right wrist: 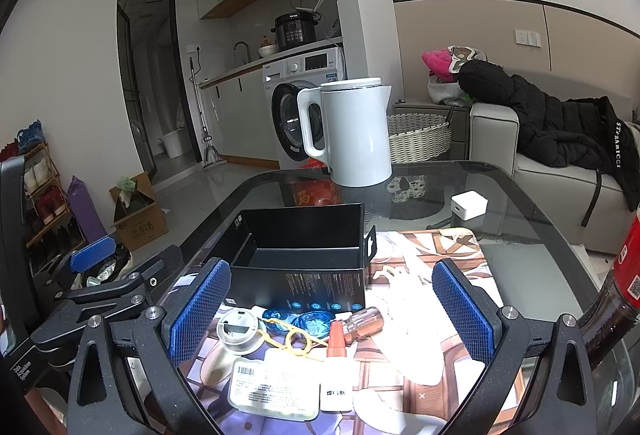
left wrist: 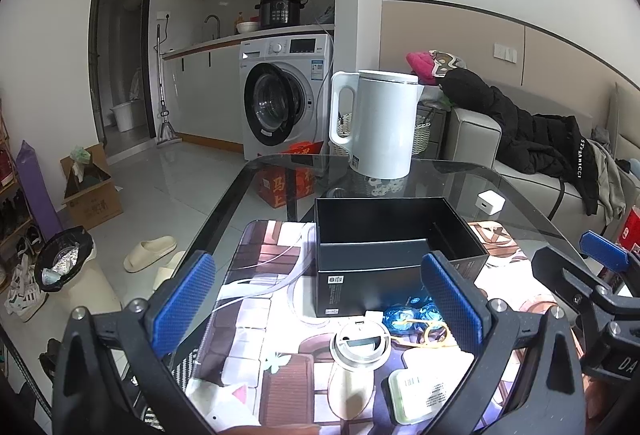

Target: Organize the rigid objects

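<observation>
Both grippers, left (left wrist: 320, 311) and right (right wrist: 332, 319), gape empty over small items lying just before the black box (right wrist: 298, 255), the white bottle (right wrist: 336, 371) upright between the right's fingers.

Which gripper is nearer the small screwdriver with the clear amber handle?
Right. The screwdriver lies between the open fingers of the right gripper, just ahead. The left gripper hovers farther left, over the round white lid.

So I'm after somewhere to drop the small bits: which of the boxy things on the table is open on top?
The black box, standing open and empty at the mat's far edge. The small white cube on the bare glass is closed.
</observation>
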Tool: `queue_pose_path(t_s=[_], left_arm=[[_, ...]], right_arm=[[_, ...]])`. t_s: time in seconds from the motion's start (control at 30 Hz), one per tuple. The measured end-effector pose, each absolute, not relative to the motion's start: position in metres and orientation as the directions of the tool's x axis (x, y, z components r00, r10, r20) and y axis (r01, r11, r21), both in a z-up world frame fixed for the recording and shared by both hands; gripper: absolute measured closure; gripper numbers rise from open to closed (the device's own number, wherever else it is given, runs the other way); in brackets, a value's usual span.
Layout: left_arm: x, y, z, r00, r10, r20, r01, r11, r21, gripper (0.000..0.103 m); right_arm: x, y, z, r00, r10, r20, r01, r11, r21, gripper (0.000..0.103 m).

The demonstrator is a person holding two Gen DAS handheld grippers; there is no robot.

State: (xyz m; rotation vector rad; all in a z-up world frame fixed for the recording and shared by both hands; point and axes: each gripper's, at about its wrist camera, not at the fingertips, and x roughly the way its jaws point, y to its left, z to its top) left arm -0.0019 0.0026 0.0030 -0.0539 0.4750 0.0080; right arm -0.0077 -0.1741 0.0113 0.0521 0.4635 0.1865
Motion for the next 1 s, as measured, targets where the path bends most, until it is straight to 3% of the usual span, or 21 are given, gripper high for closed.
queue_pose_path(t_s=[1.0], left_arm=[[-0.0006, 0.0005, 0.0002, 0.886, -0.014, -0.464, -0.016, 0.998, -0.061, 0.000]], right_arm=[[-0.0049, -0.1761, 0.0092, 0.874, 0.193, -0.447, -0.168, 0.981, 0.095, 0.000]])
